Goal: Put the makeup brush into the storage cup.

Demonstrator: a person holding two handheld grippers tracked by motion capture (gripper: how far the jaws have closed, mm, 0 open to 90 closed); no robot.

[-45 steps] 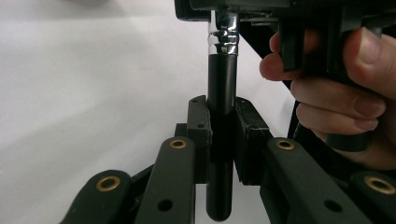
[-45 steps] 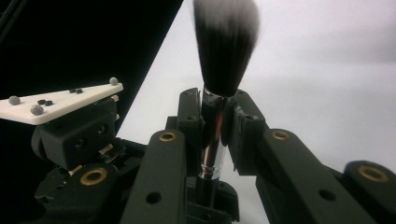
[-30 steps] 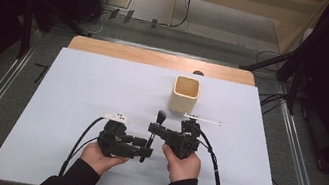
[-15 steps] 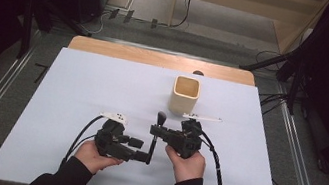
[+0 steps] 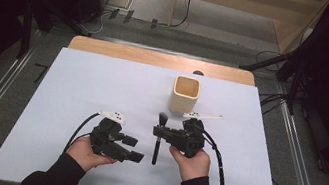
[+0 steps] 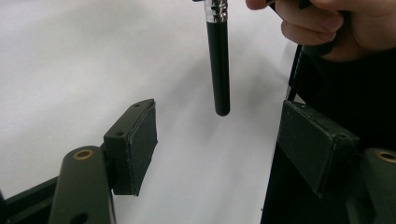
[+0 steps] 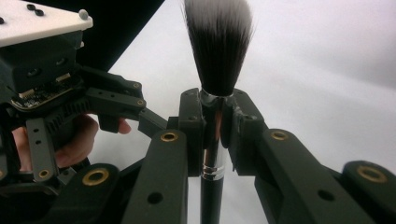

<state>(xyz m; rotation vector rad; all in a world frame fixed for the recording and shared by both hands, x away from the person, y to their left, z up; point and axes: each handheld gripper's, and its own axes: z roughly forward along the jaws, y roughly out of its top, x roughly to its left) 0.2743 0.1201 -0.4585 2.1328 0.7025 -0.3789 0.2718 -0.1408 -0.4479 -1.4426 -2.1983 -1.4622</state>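
The right gripper [image 7: 212,135] pinched the brush [image 7: 216,56] at its silver neck, bristles toward 12 o'clock – maybe for the cup [image 5: 186,95]. The left gripper [image 6: 224,140] waited, jaws spread.

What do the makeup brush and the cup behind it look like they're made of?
Makeup brush: soft dark bristles with pale tips, likely synthetic; shiny chrome-look metal ferrule; smooth black handle, satin sheen, plastic or lacquered wood. Cup: matte pale tan with squarish walls, probably wood or bamboo.

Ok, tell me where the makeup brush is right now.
In the high view the makeup brush sits right of centre, clamped in the right gripper, bristles pointing toward the cup, with the open left gripper just left of its handle.
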